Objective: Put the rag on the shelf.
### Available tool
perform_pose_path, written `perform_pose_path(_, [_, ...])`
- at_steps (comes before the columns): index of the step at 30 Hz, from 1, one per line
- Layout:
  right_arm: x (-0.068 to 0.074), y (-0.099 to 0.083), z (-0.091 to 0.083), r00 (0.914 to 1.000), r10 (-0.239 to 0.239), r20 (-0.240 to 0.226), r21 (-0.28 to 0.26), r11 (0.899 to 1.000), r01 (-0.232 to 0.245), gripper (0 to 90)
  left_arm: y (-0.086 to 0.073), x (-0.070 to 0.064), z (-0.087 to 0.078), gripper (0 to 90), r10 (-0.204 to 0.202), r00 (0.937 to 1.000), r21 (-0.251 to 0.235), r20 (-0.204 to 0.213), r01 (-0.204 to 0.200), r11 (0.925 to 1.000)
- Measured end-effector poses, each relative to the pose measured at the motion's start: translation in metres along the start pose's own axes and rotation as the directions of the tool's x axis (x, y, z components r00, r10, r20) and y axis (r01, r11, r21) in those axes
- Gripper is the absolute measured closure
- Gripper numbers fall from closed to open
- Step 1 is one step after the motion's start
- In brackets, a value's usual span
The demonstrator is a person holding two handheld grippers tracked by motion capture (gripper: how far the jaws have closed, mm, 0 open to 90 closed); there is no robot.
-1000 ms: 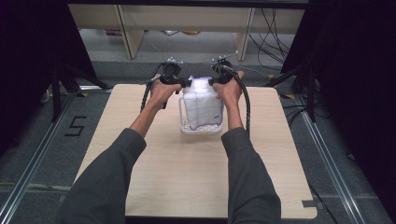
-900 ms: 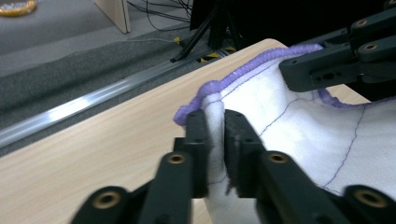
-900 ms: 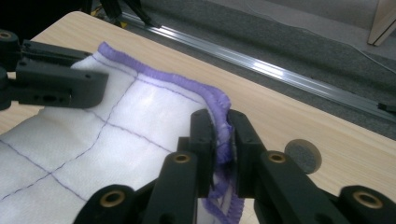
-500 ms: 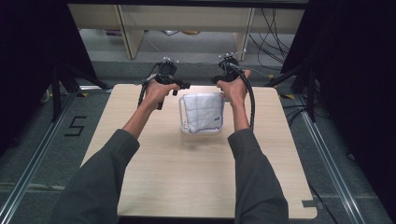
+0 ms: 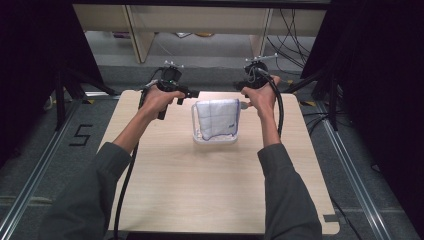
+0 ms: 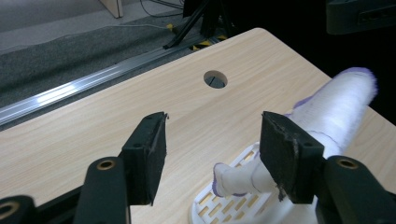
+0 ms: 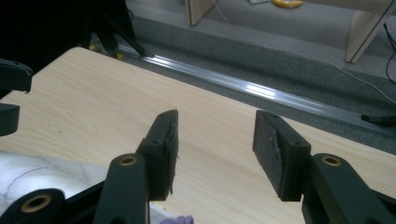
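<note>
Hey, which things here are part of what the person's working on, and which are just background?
In use:
white cloth
white slotted basket
left hand-held gripper, open
right hand-held gripper, open

Background:
table
floor rail
wooden shelving
floor cables

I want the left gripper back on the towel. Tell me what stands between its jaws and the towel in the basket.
Nothing visible does. The left gripper is open just beside the white towel, which stands in the white slotted basket. In the left gripper view, only bare table and the basket's floor lie between them.
</note>
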State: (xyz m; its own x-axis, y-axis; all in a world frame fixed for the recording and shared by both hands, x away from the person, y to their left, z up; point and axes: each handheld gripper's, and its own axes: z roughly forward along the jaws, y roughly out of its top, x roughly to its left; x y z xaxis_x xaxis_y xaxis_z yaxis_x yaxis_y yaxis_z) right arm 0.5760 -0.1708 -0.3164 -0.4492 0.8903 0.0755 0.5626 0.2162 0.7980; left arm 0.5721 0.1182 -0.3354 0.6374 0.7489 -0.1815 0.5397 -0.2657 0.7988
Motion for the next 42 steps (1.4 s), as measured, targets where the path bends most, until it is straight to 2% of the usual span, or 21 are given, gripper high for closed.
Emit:
perform_pose_path(1, [0.001,-0.001,-0.002,0.9998,0.017,-0.008,0.005,1.000,-0.017,51.1,0.000,-0.001,-0.003,39.2,0.000,1.0000,-0.002,0.001,0.000,1.0000])
perform_pose_path(4, [-0.002,-0.005,-0.006,0.9999,0.003,-0.015,-0.016,1.000,-0.003,49.5,-0.003,-0.002,-0.012,35.9,-0.021,0.9994,-0.016,0.029,0.022,0.9996])
perform_pose_path(5, [-0.002,-0.006,-0.008,0.9995,0.020,-0.025,-0.008,1.000,-0.020,49.1,-0.004,-0.003,-0.015,35.5,-0.030,0.9991,-0.029,0.031,0.031,0.9991])
perform_pose_path(6, [-0.003,-0.007,-0.009,0.9996,0.006,-0.027,-0.014,1.000,-0.007,48.3,-0.005,-0.003,-0.017,35.0,-0.033,0.9989,-0.030,0.034,0.034,0.9989])
perform_pose_path(8, [-0.001,-0.009,-0.012,0.9996,0.013,-0.024,-0.017,1.000,-0.013,47.8,-0.008,-0.002,-0.022,32.4,-0.042,0.9985,-0.040,0.034,0.043,0.9983])
perform_pose_path(9, [-0.004,-0.009,-0.013,0.9993,-0.019,-0.031,-0.029,0.999,0.018,46.7,-0.009,-0.002,-0.025,32.4,-0.049,0.9981,-0.043,0.037,0.050,0.9978])
perform_pose_path(10, [-0.002,-0.010,-0.015,0.9992,0.013,-0.037,-0.022,1.000,-0.014,46.2,-0.011,-0.002,-0.027,31.6,-0.052,0.9976,-0.051,0.045,0.055,0.9972])
perform_pose_path(15, [0.001,-0.015,-0.023,0.9989,0.003,-0.046,-0.038,0.999,-0.005,45.1,-0.020,-0.002,-0.038,29.5,-0.062,0.9962,-0.071,0.061,0.067,0.9953])
perform_pose_path(24, [0.005,-0.021,-0.026,0.9982,-0.001,-0.060,-0.039,0.999,-0.001,44.6,-0.030,-0.006,-0.042,28.8,-0.050,0.9972,-0.074,0.056,0.054,0.9958])
perform_pose_path(26, [0.005,-0.024,-0.028,0.9973,0.001,-0.073,-0.048,0.999,-0.005,43.8,-0.034,-0.008,-0.043,28.8,-0.046,0.9969,-0.073,0.064,0.051,0.9961])
perform_pose_path(30, [0.005,-0.028,-0.030,0.9976,0.002,-0.069,-0.044,0.999,-0.005,42.5,-0.040,-0.011,-0.045,28.6,-0.035,0.9969,-0.071,0.070,0.040,0.9967])
perform_pose_path(33, [0.008,-0.032,-0.034,0.9968,0.015,-0.078,-0.048,0.999,-0.019,41.4,-0.046,-0.014,-0.047,28.2,-0.023,0.9971,-0.067,0.073,0.027,0.9974])
perform_pose_path(36, [0.010,-0.037,-0.041,0.9962,-0.012,-0.086,-0.067,0.998,0.006,39.6,-0.052,-0.018,-0.052,27.9,-0.019,0.9961,-0.075,0.086,0.025,0.9968])
perform_pose_path(38, [0.011,-0.041,-0.045,0.9947,-0.025,-0.100,-0.082,0.997,0.017,39.2,-0.056,-0.022,-0.053,27.9,-0.004,0.9972,-0.078,0.075,0.009,0.9969])
perform_pose_path(39, [0.013,-0.045,-0.049,0.9940,-0.025,-0.106,-0.089,0.996,0.015,38.7,-0.060,-0.026,-0.055,27.8,-0.005,0.9960,-0.081,0.089,0.012,0.9966])
perform_pose_path(42, [0.017,-0.048,-0.053,0.9937,-0.012,-0.111,-0.082,0.997,0.003,38.0,-0.064,-0.029,-0.057,27.7,-0.005,0.9955,-0.089,0.095,0.014,0.9960])
